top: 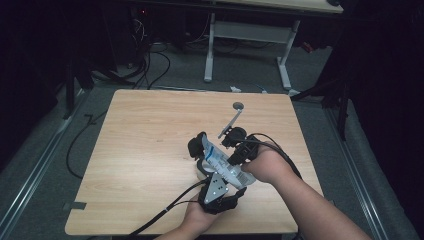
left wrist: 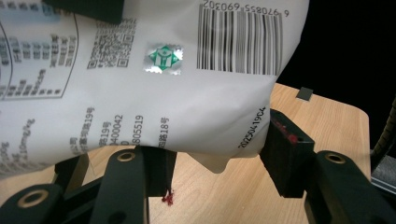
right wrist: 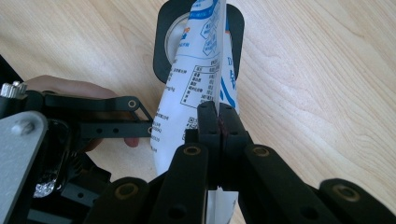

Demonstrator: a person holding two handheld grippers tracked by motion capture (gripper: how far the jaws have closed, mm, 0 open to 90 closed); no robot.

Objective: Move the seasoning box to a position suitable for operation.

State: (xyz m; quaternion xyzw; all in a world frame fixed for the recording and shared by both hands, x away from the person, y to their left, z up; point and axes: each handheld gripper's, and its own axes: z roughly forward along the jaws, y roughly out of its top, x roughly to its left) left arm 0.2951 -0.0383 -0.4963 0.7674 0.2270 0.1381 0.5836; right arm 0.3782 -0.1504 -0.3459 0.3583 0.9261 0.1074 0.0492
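Observation:
A white pouch (top: pixel 216 159) with blue print and a barcode (left wrist: pixel 240 39) hangs tilted above the table. My right gripper (right wrist: pixel 219 121) is shut on its thin sealed edge (right wrist: pixel 223 70), and in the high view this gripper (top: pixel 231 158) comes in from the right. My left gripper (left wrist: pixel 219 163) holds the pouch's full lower part (left wrist: pixel 177 116) between its jaws, both pads against its sides; it (top: pixel 221 170) reaches up from the near edge. The pouch's far end points at a black cup with a shiny inside (right wrist: pixel 161 46), which stands on the table (top: pixel 196 148).
A grey long-handled spoon-like piece (top: pixel 235 114) lies on the wooden table (top: pixel 145 150) beyond the grippers. A small dark tab (left wrist: pixel 305 93) sits near one table corner. Cables trail off the near edge, and a white desk frame (top: pixel 210 50) stands behind the table.

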